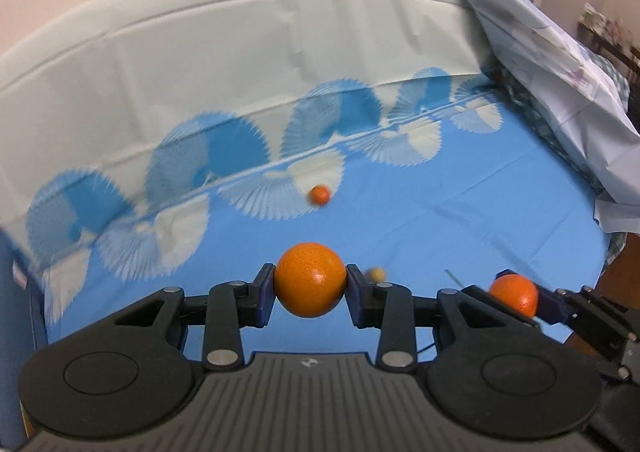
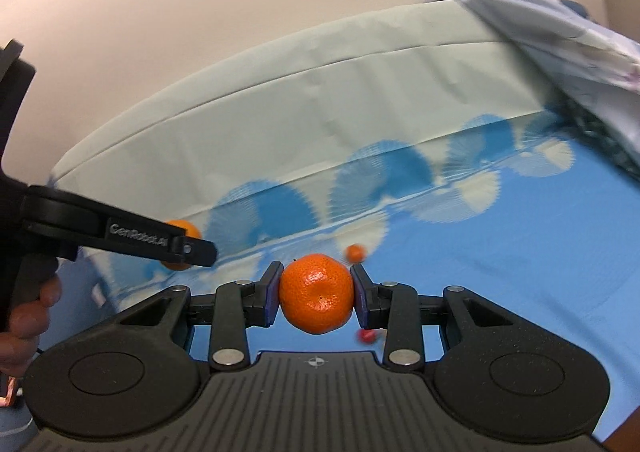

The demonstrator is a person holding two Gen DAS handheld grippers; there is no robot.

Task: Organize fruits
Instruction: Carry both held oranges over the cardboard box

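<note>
My left gripper (image 1: pixel 310 284) is shut on a round orange (image 1: pixel 310 279), held above the blue tablecloth (image 1: pixel 460 211). My right gripper (image 2: pixel 316 294) is shut on a mandarin (image 2: pixel 316 294). In the left wrist view the right gripper (image 1: pixel 516 294) shows at the right with its mandarin (image 1: pixel 514 292). In the right wrist view the left gripper (image 2: pixel 180 246) shows at the left, partly hiding its orange (image 2: pixel 184 230). A small orange fruit (image 1: pixel 320 195) lies farther back on the cloth; it also shows in the right wrist view (image 2: pixel 355 253). A small yellowish fruit (image 1: pixel 377 274) peeks past the left gripper's right finger. A small red fruit (image 2: pixel 367 336) lies below the right gripper.
The cloth with blue fan patterns rises as a pale backdrop (image 1: pixel 240 51) behind the table. A crumpled light cloth (image 1: pixel 540 51) is heaped at the back right. The table's right edge (image 1: pixel 608 252) drops off near the right gripper. A hand (image 2: pixel 24 316) holds the left gripper's handle.
</note>
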